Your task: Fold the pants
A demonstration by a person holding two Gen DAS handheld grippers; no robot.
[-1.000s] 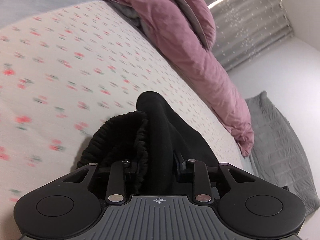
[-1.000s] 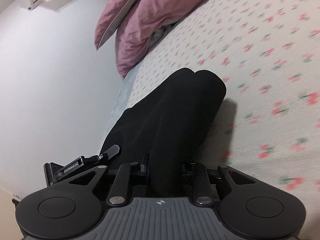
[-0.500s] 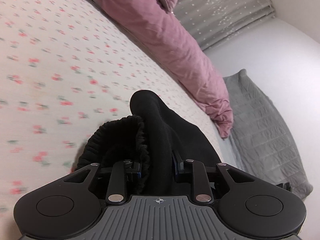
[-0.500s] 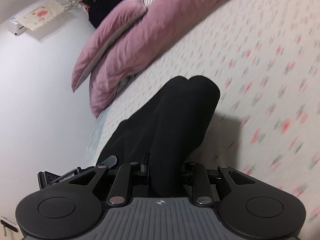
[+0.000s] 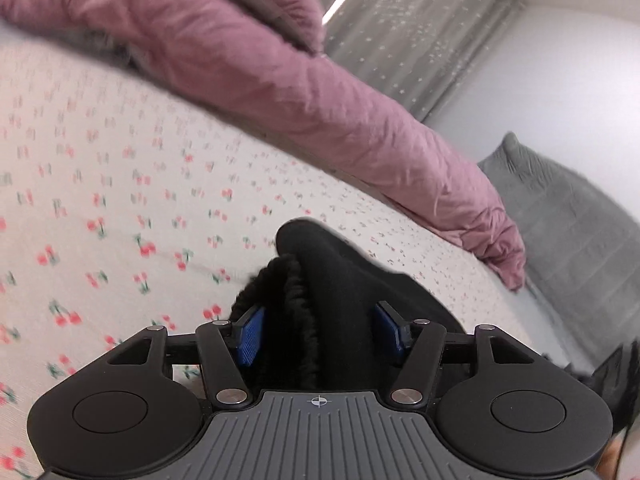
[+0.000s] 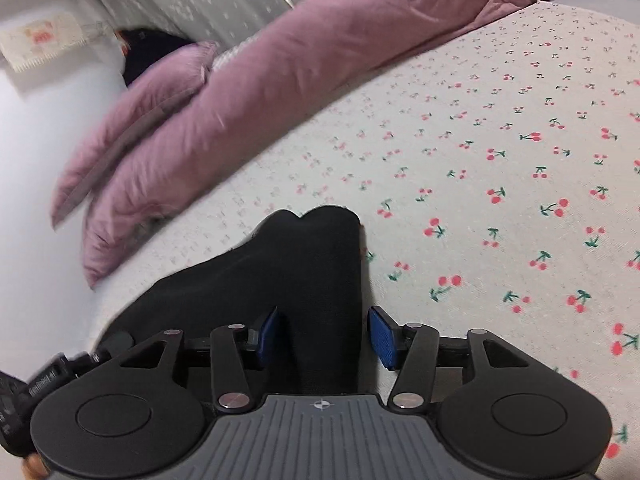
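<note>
Both grippers' jaws had opened since half a second earlier; the left gripper [image 5: 318,332] and right gripper [image 6: 326,336] stood apart around the pants [image 6: 320,264]; withdrawing carelessly could snag the fabric and undo the fold on the bed [image 6: 500,128].

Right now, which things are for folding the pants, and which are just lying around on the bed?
For the job:
black pants, lying between both opened tools
left tool
right tool
cherry-print sheet, the surface the pants rest on

Just lying about:
pink duvet
grey blanket
curtain
</note>
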